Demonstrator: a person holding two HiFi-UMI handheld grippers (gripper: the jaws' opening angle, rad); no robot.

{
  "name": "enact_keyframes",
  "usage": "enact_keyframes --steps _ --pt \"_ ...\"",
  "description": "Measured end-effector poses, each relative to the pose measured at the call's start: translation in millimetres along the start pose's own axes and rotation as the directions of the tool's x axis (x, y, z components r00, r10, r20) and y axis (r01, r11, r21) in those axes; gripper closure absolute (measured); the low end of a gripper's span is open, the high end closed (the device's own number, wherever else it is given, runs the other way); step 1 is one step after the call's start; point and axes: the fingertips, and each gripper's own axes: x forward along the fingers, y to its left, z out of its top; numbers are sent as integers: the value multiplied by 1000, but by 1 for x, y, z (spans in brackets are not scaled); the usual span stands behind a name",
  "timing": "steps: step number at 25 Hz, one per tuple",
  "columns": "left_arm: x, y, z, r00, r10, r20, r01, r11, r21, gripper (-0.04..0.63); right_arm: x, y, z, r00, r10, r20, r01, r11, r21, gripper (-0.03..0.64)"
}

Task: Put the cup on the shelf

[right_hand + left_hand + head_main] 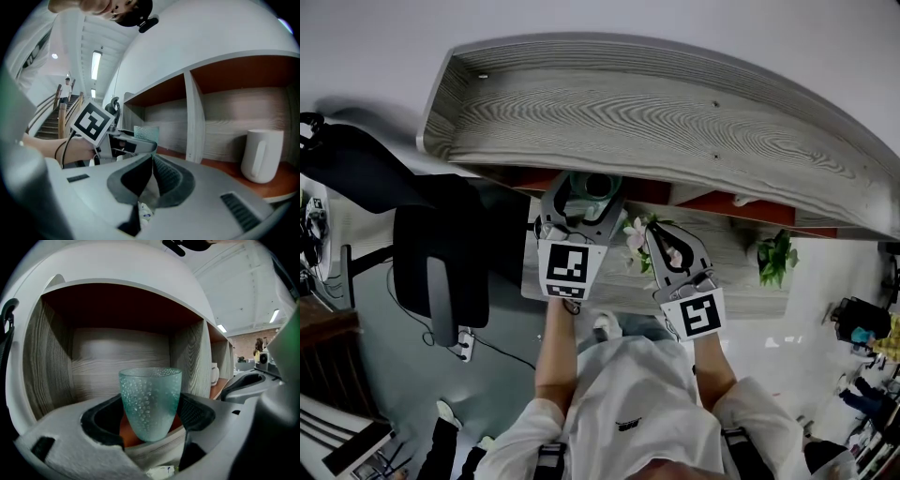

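A teal dimpled glass cup point(150, 401) stands upright between the jaws of my left gripper point(150, 414), which is shut on it at the mouth of the shelf's point(117, 357) left compartment. The cup's base hangs over the white front edge, with the orange floor behind it. From the head view the cup point(592, 186) shows just under the grey wooden shelf top point(656, 112), inside the left gripper point(586, 190). My right gripper point(658, 232) is lower and to the right, shut and empty; its pads meet in the right gripper view point(152, 161), where the cup point(145, 132) appears at left.
A white mug point(262, 154) stands in the neighbouring compartment to the right, past a divider point(193, 117). Below the shelf are a table point(741, 286) with a flower point(635, 234) and a green plant point(776, 255). A black chair point(441, 262) stands at left.
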Motion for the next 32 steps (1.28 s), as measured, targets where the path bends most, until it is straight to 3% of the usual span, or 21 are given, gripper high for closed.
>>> enact_keyframes --steps 17,32 --pt "17 10 0 1000 11 -3 -11 999 47 249 3 4 3 1000 -2 2 2 1000 -9 584" --pt "2 11 -6 1000 3 -8 -3 1000 14 227 -6 5 3 1000 -22 4 22 1000 -13 585"
